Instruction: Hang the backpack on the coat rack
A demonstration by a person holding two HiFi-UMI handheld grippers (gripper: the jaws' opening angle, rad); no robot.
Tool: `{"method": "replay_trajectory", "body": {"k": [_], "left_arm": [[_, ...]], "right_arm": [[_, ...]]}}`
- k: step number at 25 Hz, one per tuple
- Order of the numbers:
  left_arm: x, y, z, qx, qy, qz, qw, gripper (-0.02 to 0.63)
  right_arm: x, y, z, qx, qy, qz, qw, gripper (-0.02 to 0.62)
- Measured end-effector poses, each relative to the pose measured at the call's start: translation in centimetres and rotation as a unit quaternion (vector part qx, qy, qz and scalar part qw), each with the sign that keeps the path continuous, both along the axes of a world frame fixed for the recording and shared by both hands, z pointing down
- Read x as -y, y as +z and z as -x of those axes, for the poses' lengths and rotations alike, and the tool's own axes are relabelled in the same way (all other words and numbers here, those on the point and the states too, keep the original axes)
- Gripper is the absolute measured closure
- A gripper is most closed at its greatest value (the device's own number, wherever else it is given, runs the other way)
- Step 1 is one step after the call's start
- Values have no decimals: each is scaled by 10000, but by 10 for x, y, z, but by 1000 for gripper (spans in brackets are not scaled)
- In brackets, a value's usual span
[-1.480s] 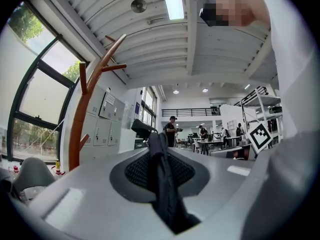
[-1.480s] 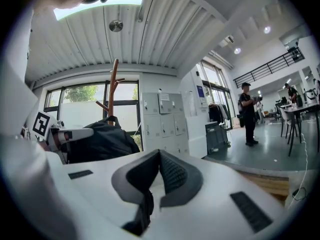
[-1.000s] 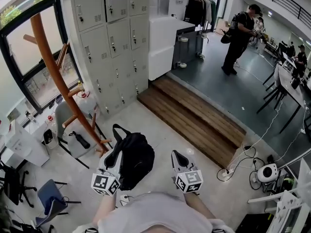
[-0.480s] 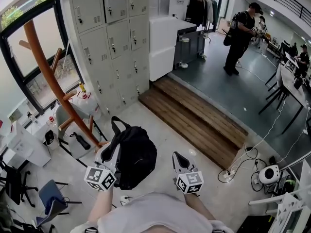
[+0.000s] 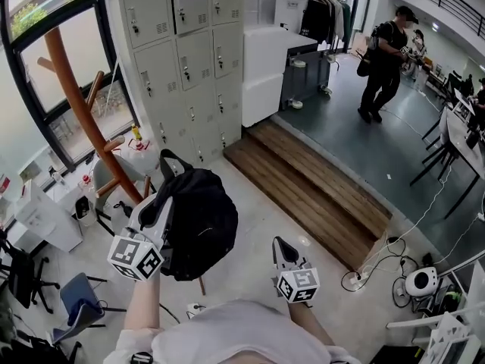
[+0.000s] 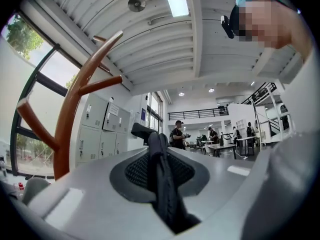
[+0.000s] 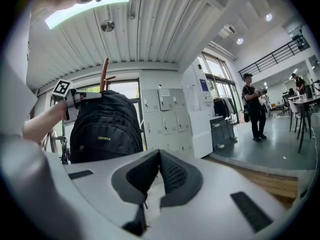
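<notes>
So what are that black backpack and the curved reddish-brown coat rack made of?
The black backpack looks like woven synthetic fabric, matt: it sags softly and shows stitched seams. The curved reddish-brown coat rack looks like wood with a smooth stained or varnished finish, judging by its warm colour and slight sheen; painted metal cannot be ruled out.

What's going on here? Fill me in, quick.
Someone is working a handheld gripper in each hand. The left gripper has its fingers clamped on a strap of the black backpack, holding the bag up off the floor beside the curved wooden coat rack. It isn't hung yet. The right gripper is shut with nothing in it, held off to the side and touching nothing.
</notes>
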State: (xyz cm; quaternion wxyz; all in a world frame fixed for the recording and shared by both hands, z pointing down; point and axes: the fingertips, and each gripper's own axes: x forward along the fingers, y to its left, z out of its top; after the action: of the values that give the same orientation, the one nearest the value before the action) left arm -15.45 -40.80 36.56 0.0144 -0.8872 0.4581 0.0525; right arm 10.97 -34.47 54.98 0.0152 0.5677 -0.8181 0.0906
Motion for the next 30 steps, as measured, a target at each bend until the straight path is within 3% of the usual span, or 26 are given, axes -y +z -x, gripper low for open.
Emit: {"method": "replay_trajectory", "body": {"k": [16,25,30], "left_arm": [[-16,-103,36,84,-482,-826,9954,537],[-23,-123,64,106,-849,-956,9917,537],[-17,-113,76,-125,-920,-726,9930,537]], "right_arm": [[8,6,10,72,-298,77,9995,588],[8,9,18,103,-431,125,9989,588],[8,10,20,102,-472,130,9987,588]]}}
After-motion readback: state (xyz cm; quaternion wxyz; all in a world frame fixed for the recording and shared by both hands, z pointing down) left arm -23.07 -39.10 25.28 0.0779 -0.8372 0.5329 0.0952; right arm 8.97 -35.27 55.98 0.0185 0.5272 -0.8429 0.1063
